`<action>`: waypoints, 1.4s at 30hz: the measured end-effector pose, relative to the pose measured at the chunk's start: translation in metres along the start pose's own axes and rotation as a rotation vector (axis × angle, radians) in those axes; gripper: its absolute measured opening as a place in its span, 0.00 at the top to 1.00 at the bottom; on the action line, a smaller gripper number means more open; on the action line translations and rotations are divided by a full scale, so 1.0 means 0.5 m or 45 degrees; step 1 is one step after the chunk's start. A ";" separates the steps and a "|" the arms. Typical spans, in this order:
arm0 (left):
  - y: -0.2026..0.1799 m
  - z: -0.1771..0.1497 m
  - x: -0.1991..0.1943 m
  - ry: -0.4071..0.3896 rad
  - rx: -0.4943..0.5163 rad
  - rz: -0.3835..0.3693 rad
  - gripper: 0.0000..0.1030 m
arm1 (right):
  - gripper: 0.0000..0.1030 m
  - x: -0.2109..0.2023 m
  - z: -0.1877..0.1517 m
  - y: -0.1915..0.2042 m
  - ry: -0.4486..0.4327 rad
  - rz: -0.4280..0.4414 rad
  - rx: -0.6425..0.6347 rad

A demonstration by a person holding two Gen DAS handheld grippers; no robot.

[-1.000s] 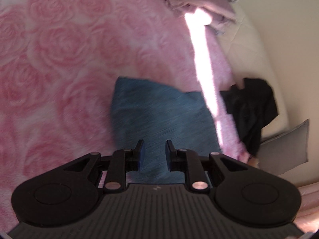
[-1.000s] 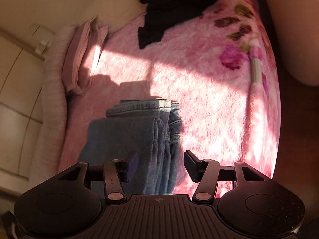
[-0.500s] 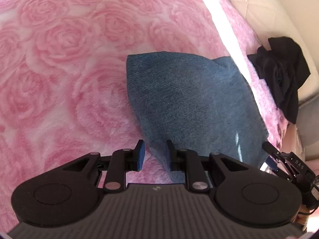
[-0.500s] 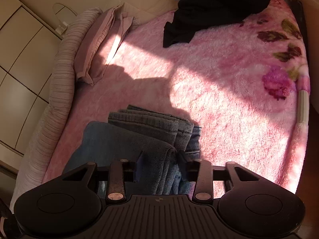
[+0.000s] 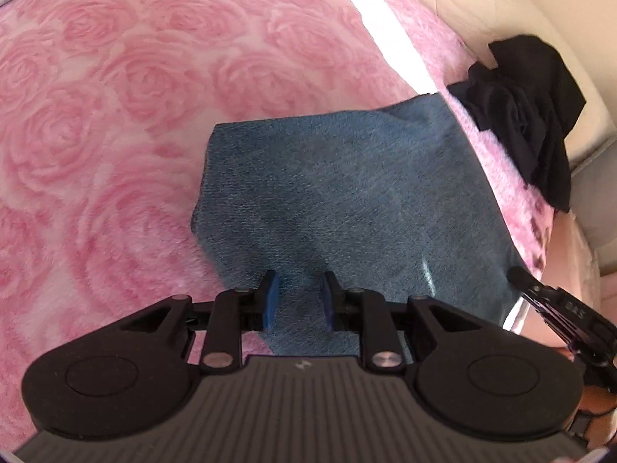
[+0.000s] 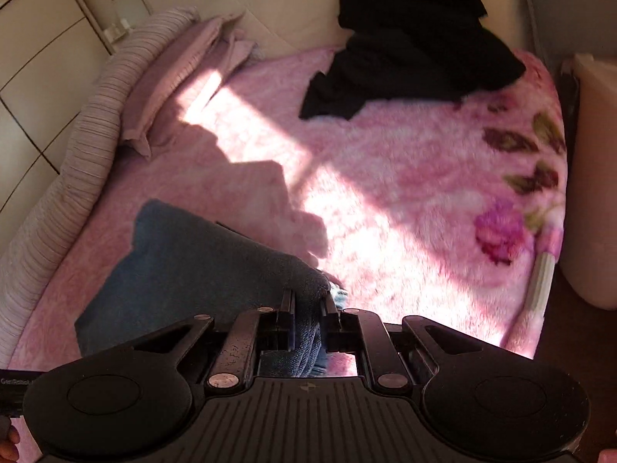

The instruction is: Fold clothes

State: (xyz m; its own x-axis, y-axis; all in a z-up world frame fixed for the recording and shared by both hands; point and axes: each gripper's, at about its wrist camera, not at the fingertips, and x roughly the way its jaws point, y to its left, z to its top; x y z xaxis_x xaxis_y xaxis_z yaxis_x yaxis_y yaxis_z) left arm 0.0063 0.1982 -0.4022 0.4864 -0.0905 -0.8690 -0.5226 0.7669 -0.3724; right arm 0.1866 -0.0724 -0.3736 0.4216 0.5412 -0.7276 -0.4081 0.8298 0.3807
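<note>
Folded jeans (image 5: 347,193) lie as a compact blue denim block on the pink rose-pattern blanket (image 5: 96,135), near its lit edge. In the right wrist view the same jeans (image 6: 185,262) sit in shadow, with the stacked layers bunching up toward the camera.

Right gripper (image 6: 308,312): narrow, pinching a thick bunch of denim layers at the near corner; cloth fills the gap between the fingers. Left gripper (image 5: 297,301): fingers moderately apart, blue pads over the near edge of the denim. Nothing is visibly pinched; whether the pads touch the cloth cannot be told.

Handling, as a judgement: denim is heavy for cloth, fairly stiff, not slippery and not fragile. A multi-layer stack resists bending and will sag or slide apart if lifted by one corner. Best hold is at the folded edge, all layers in one bite, with the second gripper on the opposite near corner.

Outward: a crumpled black garment (image 6: 405,46) lies well apart at the far side of the bed. A mauve folded cloth (image 6: 181,77) rests by a striped cushion (image 6: 92,123).
</note>
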 end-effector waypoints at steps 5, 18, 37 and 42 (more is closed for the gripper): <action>-0.005 -0.002 -0.001 -0.004 0.013 0.021 0.82 | 0.89 0.015 0.021 0.002 0.075 -0.050 0.019; -0.036 -0.012 -0.010 -0.062 0.147 0.129 0.83 | 0.80 0.005 0.021 0.016 0.086 -0.124 0.002; 0.050 -0.041 -0.064 -0.041 0.023 -0.026 0.80 | 0.59 -0.124 -0.175 0.025 0.132 0.085 0.546; 0.104 -0.040 -0.042 -0.024 -0.164 -0.125 0.70 | 0.32 -0.159 -0.252 0.030 0.112 0.149 0.829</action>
State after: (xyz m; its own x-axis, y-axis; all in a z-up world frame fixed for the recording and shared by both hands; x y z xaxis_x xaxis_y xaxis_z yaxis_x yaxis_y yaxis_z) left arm -0.0453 0.2274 -0.4098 0.5518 -0.1483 -0.8207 -0.5570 0.6669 -0.4950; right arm 0.0449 -0.1202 -0.3820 0.3256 0.6423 -0.6938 0.1368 0.6941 0.7068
